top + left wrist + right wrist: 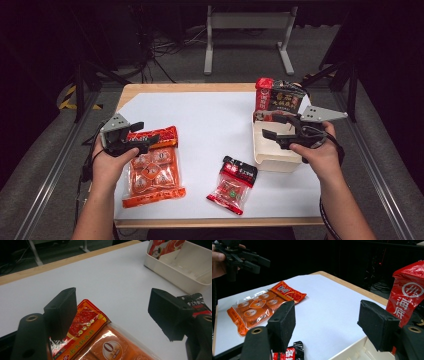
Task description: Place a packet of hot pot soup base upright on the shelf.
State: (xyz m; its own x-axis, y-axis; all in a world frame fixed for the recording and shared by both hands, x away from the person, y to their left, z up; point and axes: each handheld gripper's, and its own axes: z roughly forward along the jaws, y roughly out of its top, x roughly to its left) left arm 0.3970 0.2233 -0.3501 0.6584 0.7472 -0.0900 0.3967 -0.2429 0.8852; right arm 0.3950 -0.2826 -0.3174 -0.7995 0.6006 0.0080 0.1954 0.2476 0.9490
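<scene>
Your left hand-held gripper (142, 141) hovers wide open over the orange packet (151, 167), lower left. Straddle its top edge squarely. Your right hand-held gripper (272, 126) gapes empty above the white bin (272, 157).

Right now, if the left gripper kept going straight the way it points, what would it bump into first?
Probably the orange snack pack. The open left gripper points down over the pack's near end in the left gripper view, with the white table sheet beyond. Depth is hard to judge.

Orange snack pack (152, 167) flat, table's left.
</scene>
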